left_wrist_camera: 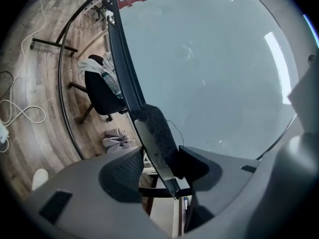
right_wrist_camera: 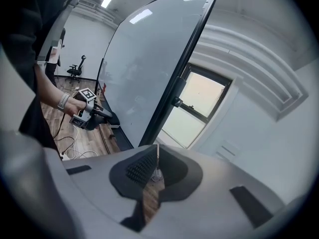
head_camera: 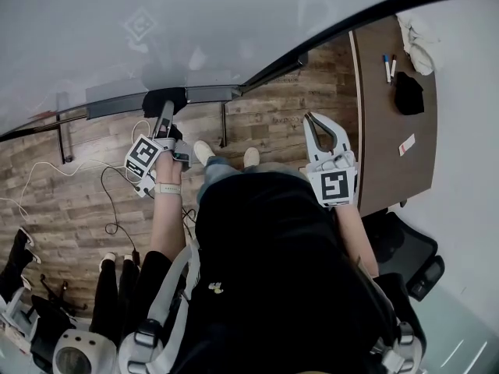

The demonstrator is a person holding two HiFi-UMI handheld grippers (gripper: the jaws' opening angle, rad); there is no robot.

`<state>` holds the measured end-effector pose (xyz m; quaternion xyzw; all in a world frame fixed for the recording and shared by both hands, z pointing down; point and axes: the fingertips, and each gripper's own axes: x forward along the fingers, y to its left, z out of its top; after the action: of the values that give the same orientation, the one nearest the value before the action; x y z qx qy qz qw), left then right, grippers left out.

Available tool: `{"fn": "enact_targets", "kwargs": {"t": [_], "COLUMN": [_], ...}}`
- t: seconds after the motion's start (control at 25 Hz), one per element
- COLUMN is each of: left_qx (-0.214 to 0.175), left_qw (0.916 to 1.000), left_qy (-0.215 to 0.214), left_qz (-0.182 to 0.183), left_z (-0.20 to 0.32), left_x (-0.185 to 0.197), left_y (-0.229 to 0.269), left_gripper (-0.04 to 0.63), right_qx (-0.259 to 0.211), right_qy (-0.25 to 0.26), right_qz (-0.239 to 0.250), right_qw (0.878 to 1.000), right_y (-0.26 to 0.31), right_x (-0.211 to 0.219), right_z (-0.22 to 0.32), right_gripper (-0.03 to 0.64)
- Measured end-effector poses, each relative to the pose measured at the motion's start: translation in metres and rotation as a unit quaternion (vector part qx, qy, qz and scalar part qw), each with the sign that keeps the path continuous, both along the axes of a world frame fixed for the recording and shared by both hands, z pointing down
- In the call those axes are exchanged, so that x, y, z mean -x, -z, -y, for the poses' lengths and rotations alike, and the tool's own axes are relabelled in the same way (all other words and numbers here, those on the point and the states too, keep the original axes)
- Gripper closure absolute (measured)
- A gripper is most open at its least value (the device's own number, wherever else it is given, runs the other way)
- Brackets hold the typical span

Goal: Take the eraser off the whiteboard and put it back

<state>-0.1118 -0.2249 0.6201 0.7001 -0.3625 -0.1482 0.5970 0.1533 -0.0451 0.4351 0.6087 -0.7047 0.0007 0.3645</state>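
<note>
Eraser point(left_wrist_camera: 155, 129) sits between left gripper's point(left_wrist_camera: 159, 167) parted jaws, against whiteboard point(left_wrist_camera: 209, 59).

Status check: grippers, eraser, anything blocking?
Left gripper open, eraser between its jaws at the whiteboard's bottom edge. Right gripper shut, empty, off the board. Nothing in the way.

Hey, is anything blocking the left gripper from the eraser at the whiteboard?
Nothing visible does. The eraser sits right between the jaws of the left gripper, at the lower edge of the whiteboard. The jaws stand apart, with a gap showing between one jaw and the eraser.
</note>
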Motion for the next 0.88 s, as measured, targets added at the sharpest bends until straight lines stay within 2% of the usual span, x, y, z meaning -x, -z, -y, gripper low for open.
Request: {"fn": "enact_targets", "kwargs": {"t": [0.32,0.88], "left_qx": [0.024,0.018], "left_qw": [0.9993,0.999], "left_qy": [0.012,0.026], "left_qz": [-0.027,-0.033], "left_z": [0.006,-0.011], "left_x": [-0.001,0.007], "left_y": [-0.006,-0.002], "left_gripper": [0.393,0.44], "right_qx": [-0.001,0.001], "right_qy": [-0.007,0.012], "right_qz": [0.002,0.012], "right_qw": [1.0,1.0], "right_y": [0.0,-0.005], "right_x": [0.0,0.007], "right_z": [-0.001,-0.002], "right_gripper": [0.594,0.594]}}
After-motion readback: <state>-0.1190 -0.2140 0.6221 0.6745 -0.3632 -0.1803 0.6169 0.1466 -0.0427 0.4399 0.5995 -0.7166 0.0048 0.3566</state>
